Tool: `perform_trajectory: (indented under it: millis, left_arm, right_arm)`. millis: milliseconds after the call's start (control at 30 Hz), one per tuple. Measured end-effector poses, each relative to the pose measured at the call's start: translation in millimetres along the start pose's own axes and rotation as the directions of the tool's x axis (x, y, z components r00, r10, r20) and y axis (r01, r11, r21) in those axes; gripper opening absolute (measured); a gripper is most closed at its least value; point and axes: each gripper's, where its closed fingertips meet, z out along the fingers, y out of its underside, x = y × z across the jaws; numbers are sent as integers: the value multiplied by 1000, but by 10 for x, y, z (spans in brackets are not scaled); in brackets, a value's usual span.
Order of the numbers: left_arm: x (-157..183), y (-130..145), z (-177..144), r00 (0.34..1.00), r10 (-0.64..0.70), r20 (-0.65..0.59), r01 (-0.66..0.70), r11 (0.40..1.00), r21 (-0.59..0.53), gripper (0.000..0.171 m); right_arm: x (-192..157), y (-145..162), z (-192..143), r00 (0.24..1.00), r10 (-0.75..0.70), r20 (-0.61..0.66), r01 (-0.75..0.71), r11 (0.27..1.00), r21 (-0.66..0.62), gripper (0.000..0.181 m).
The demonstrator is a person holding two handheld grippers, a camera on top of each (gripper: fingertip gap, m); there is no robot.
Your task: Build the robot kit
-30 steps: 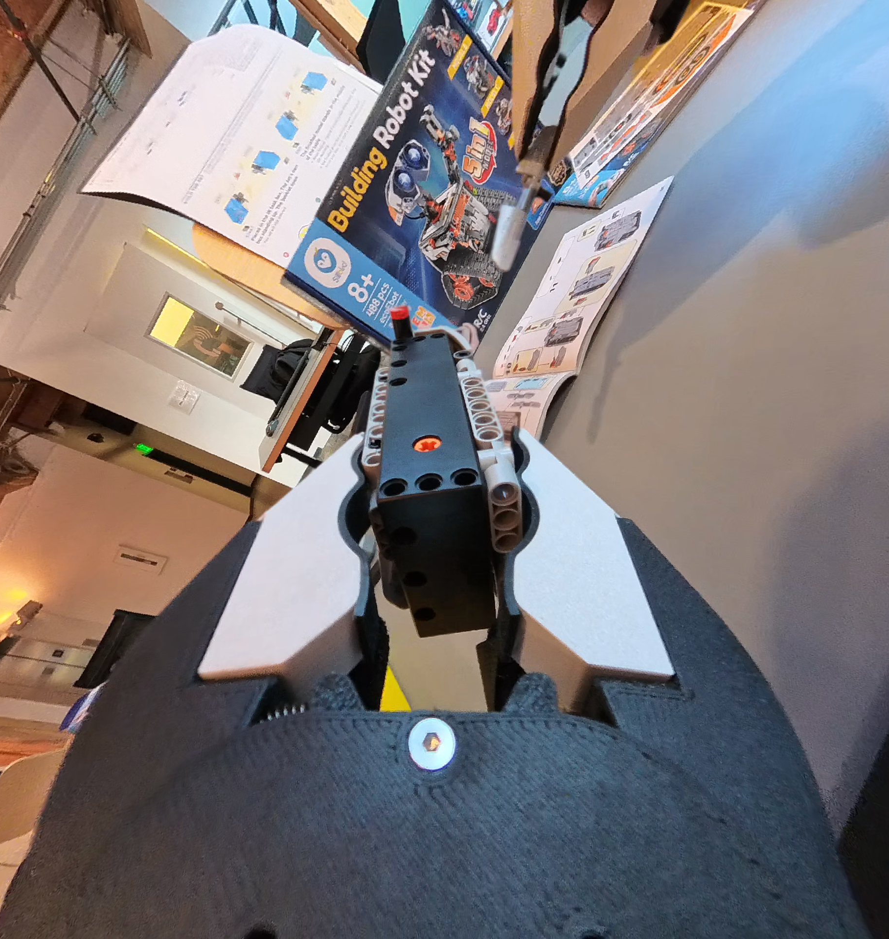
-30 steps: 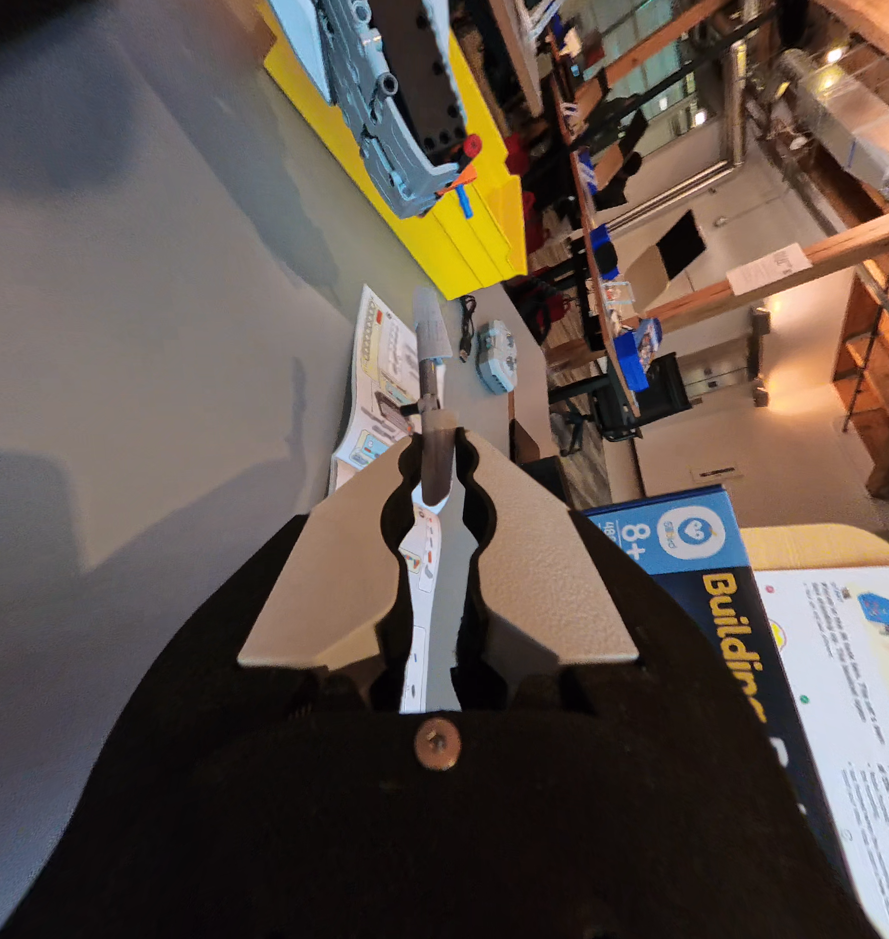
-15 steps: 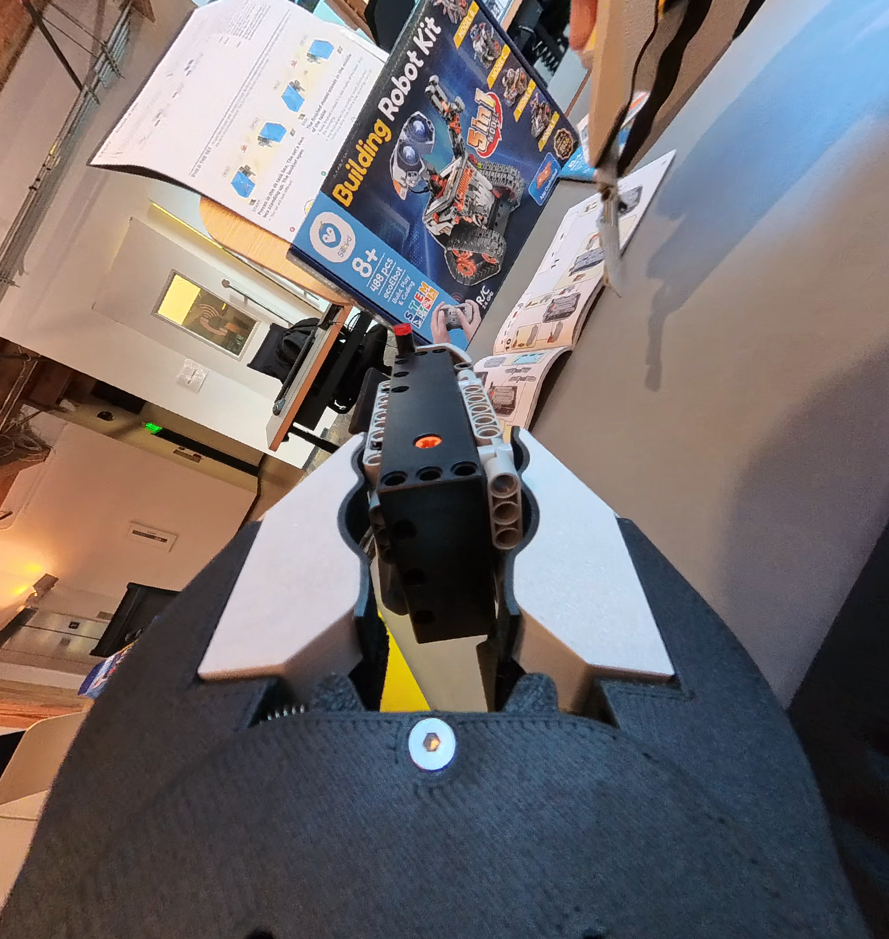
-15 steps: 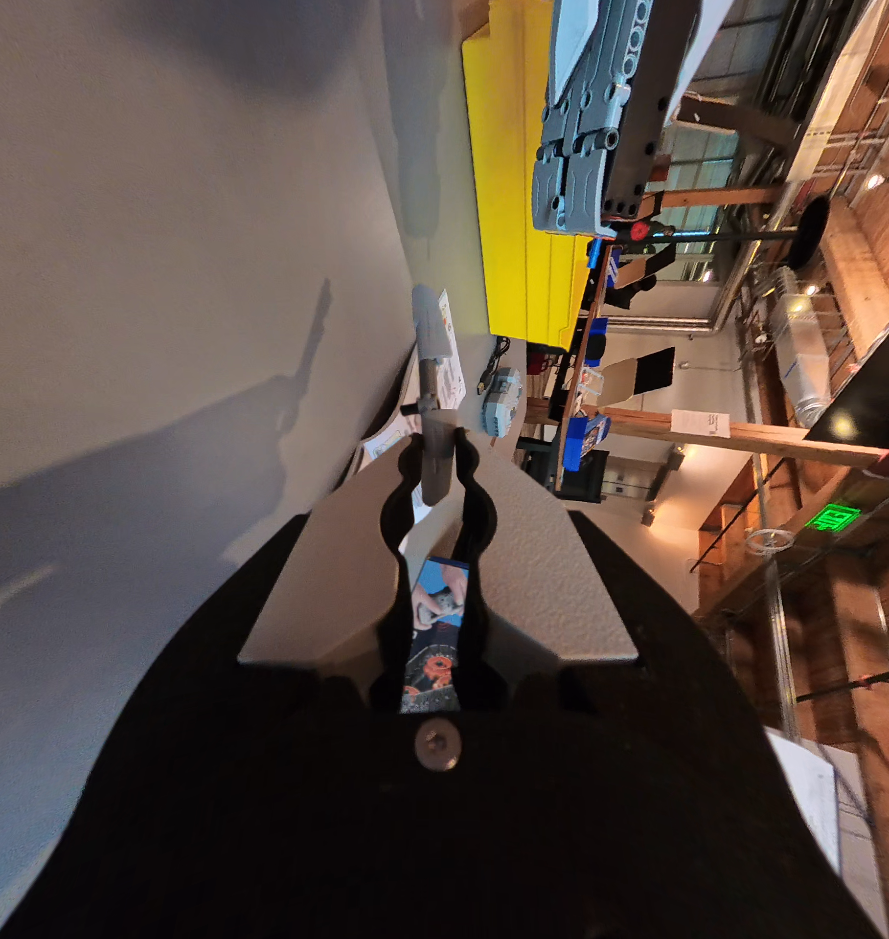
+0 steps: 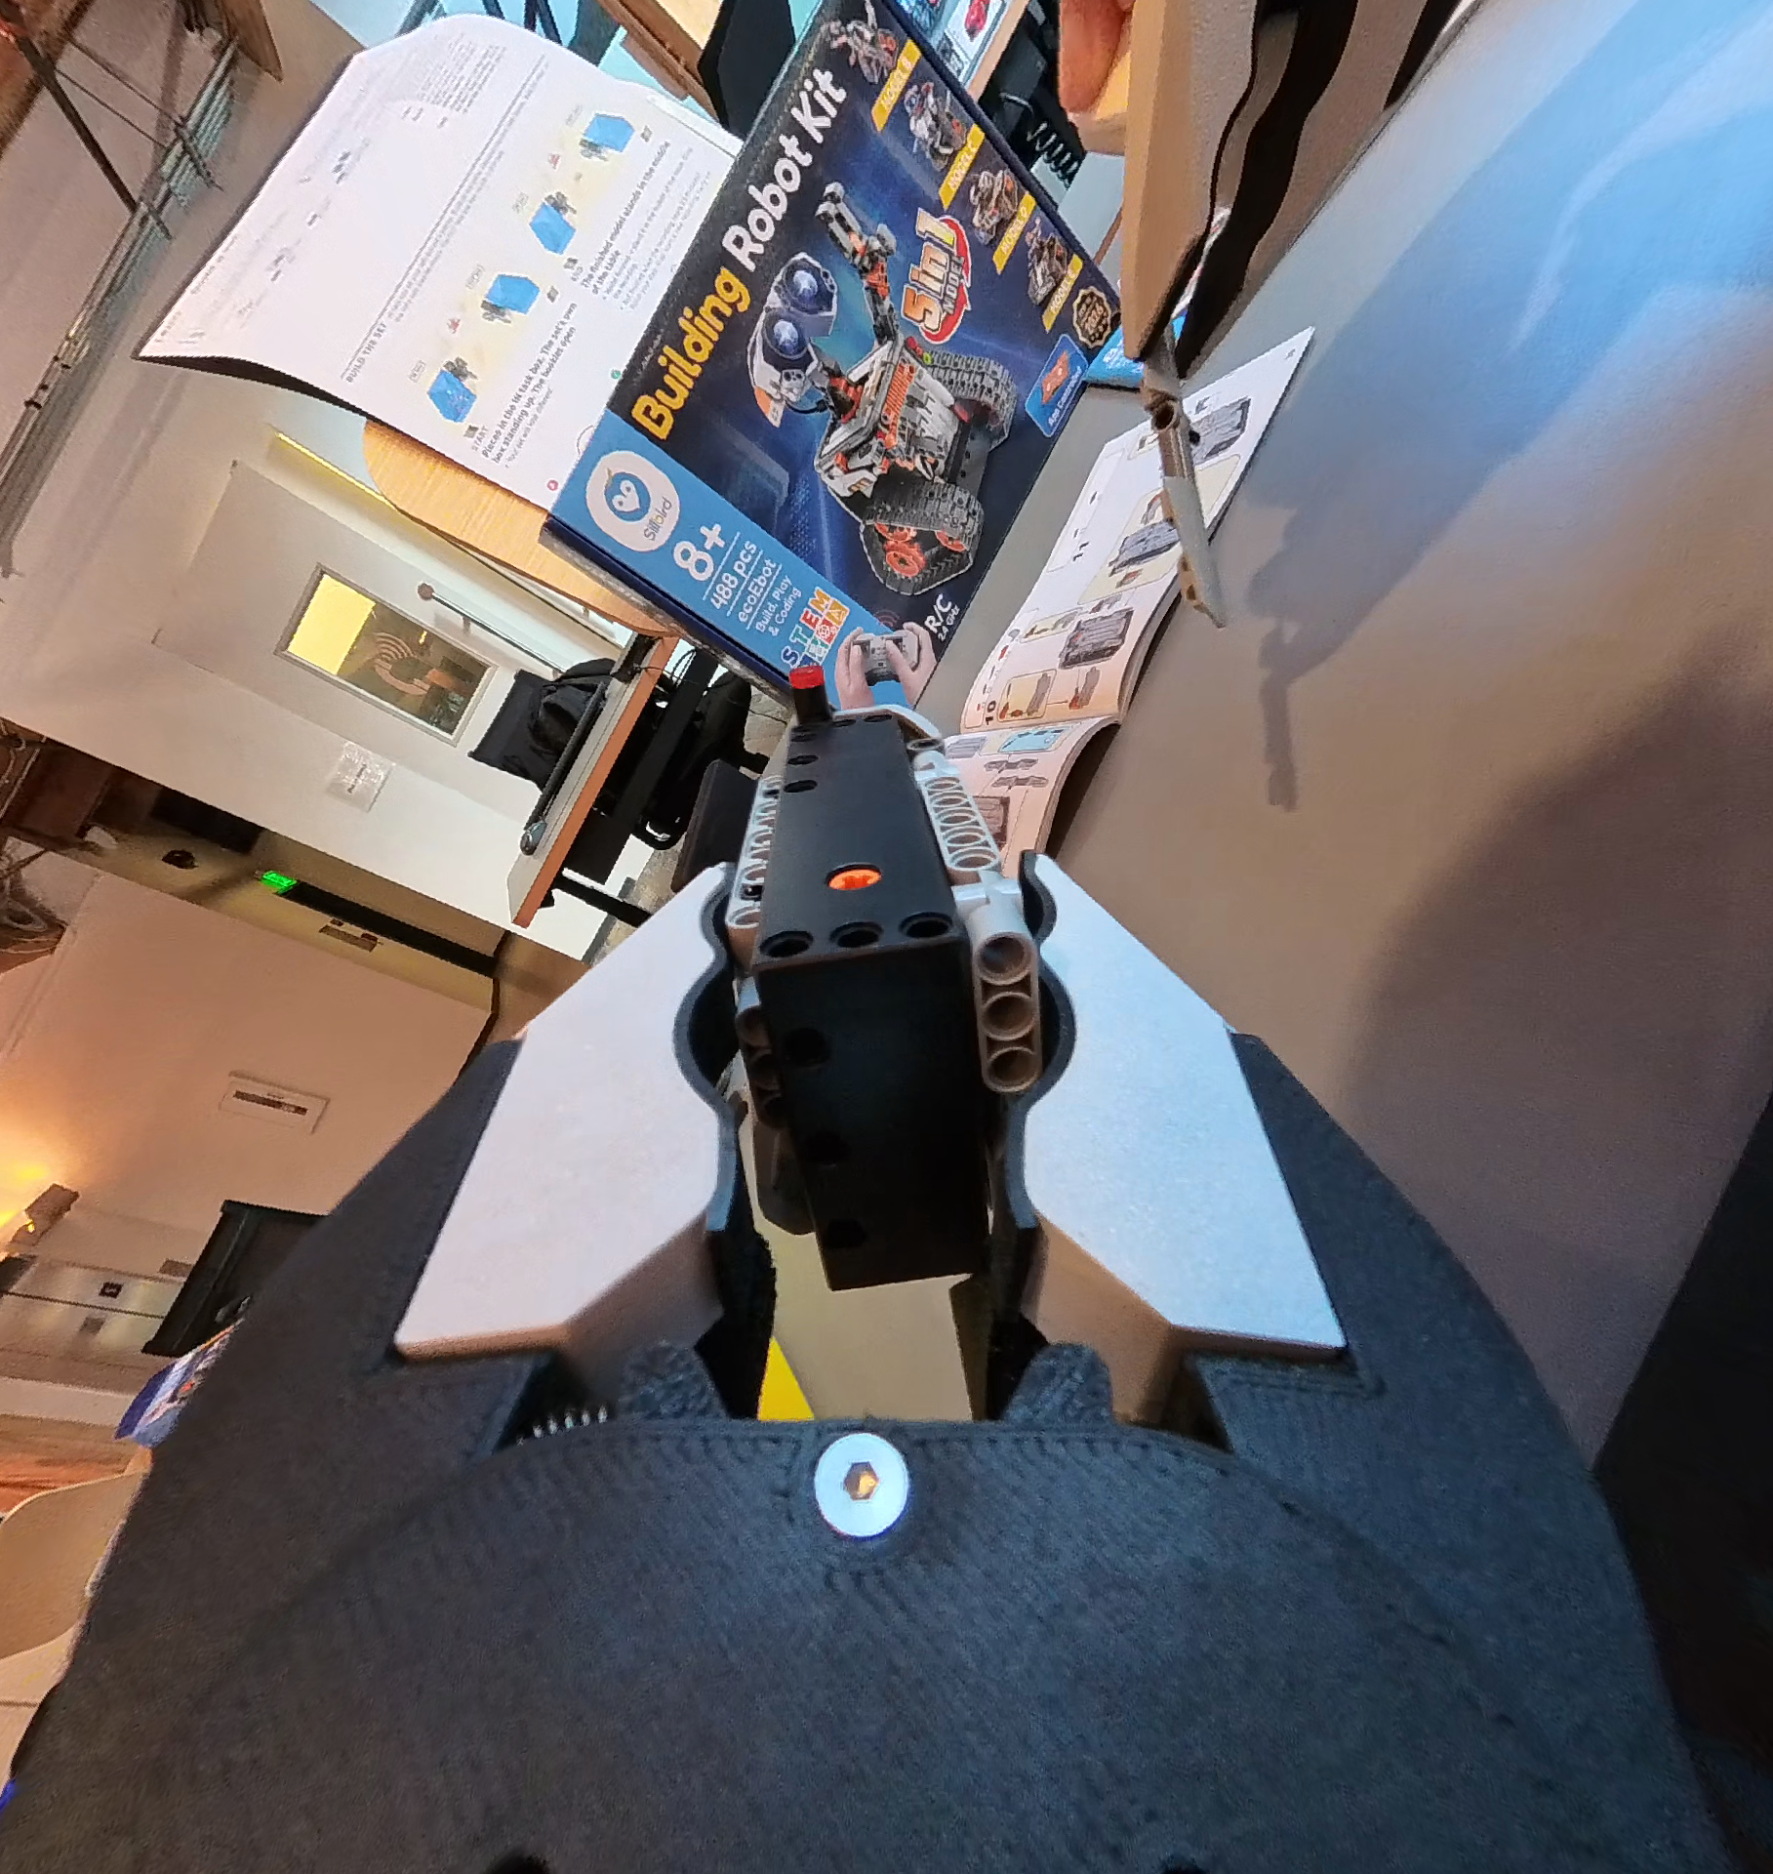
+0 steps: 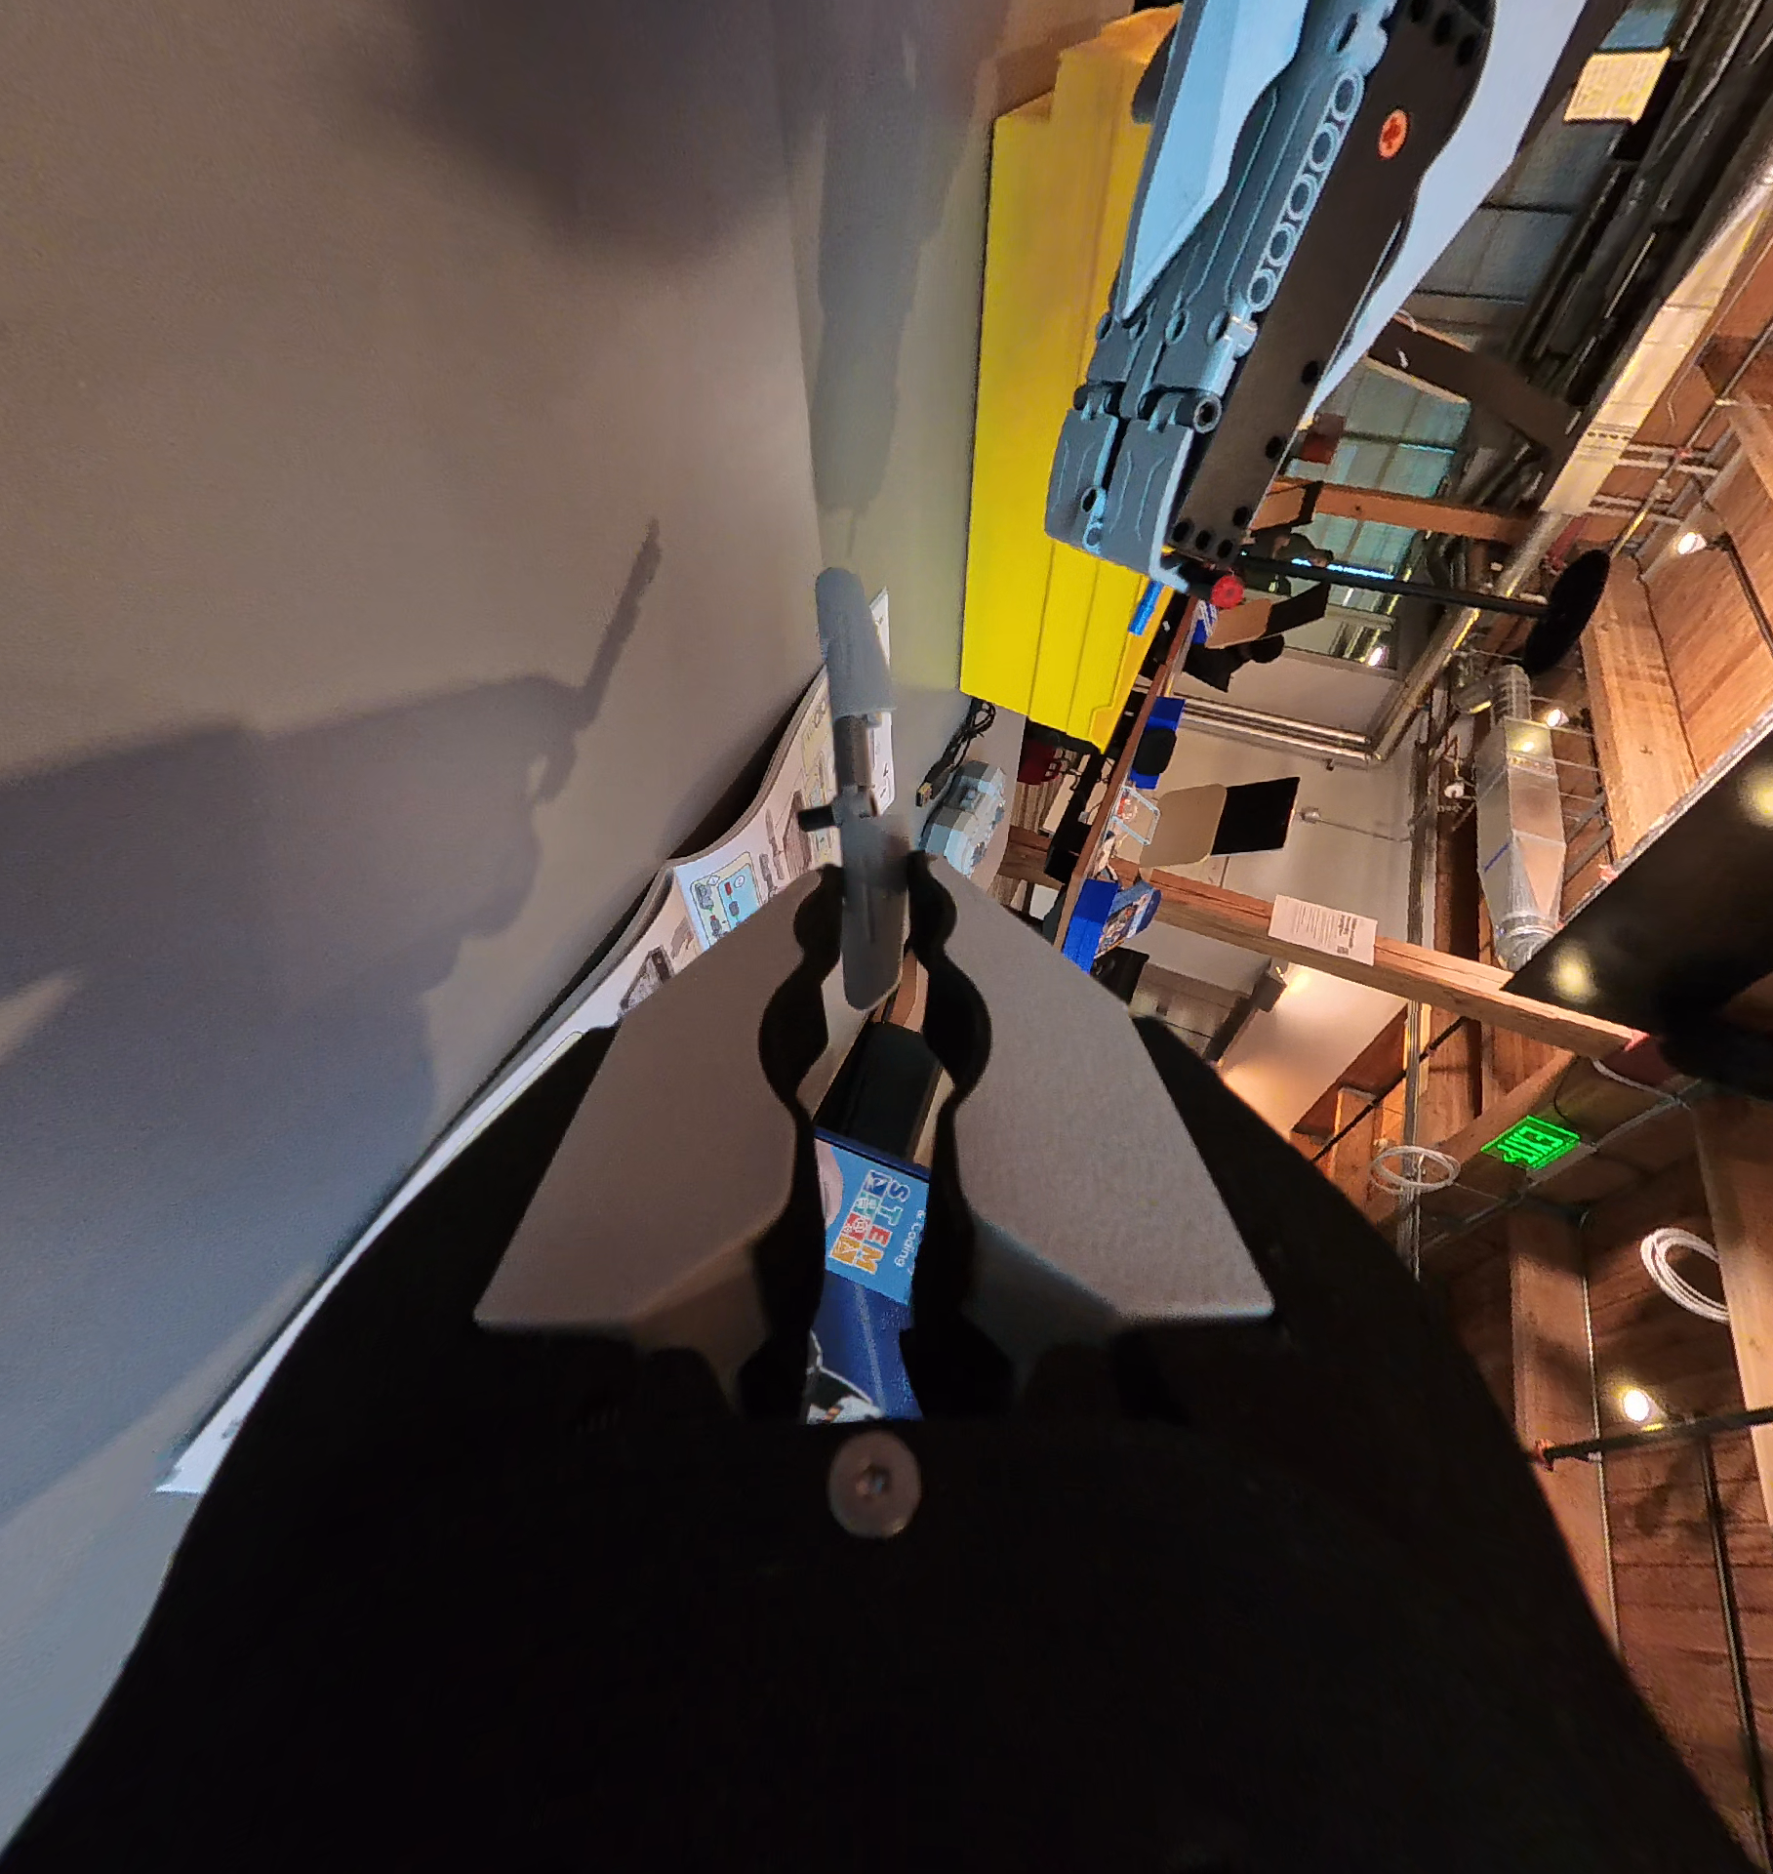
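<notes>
grey surface (image 5: 1470, 913) beside both tongs | kit box (image 5: 841, 385), open booklet (image 5: 1095, 619) ahead of left tongs | left tongs (image 5: 877, 903) clamp black brick assembly (image 5: 862, 974) | right tongs (image 6: 877, 872) pinch thin grey piece (image 6: 857, 710)

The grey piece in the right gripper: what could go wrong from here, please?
1. The right gripper pinches the thin grey piece only at its end, so it may pivot or slip out.
2. Its long free end hangs near the open booklet and could catch a page.
3. The left gripper holds the black block assembly at one end; it may tilt.
</notes>
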Motion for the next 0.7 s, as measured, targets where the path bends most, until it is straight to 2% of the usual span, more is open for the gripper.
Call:
perform_trajectory:
  millis: [167,333,433,567,700]
  left_arm:
    - [16,-34,1,1000,-24,-6,24,999,22,52]
    - [111,-2,35,999,-45,-30,45,999,13,52]
    - [204,64,78,995,-77,-68,77,997,-4,52]
    - [304,152,132,995,-21,-102,17,999,-42,52]
    - [333,119,163,993,8,-115,-12,1000,-28,51]
  right_arm:
    - [-49,-12,23,1000,21,-13,-21,1000,-15,12]
    - [-308,-120,111,981,186,55,-188,982,29,11]
    - [-453,-150,185,973,217,81,-220,975,26,11]
    - [-546,-143,246,967,234,98,-235,972,3,11]
    - [-547,-123,253,968,236,86,-237,972,0,12]
